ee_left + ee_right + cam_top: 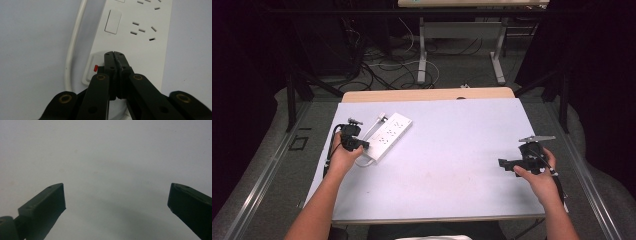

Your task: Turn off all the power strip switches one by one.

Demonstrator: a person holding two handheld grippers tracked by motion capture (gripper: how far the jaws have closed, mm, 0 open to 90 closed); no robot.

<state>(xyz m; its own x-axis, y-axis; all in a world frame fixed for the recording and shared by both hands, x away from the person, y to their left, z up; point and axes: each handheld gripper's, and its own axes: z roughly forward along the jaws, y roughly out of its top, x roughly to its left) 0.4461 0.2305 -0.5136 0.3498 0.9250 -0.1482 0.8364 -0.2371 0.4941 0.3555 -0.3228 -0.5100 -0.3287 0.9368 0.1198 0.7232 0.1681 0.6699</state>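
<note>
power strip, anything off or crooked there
Nothing damaged. The power strip lies askew, diagonal to the table edges, its white cord looped beside it. The shut left gripper has its tips on the strip by the switch with the red mark.

One power strip (389, 135), two tongs (362, 145)

Power strip at the table's left, grippers at either side

The power strip (388, 135) lies diagonally on the table (447, 165), well left of centre, its cable (72, 47) running along its left edge in the left gripper view. The left gripper (115, 55) sits at the strip's near end, closed tips over the switch (93, 68). The right gripper (504, 164) hovers far right of the strip, near the table's right edge.
</note>
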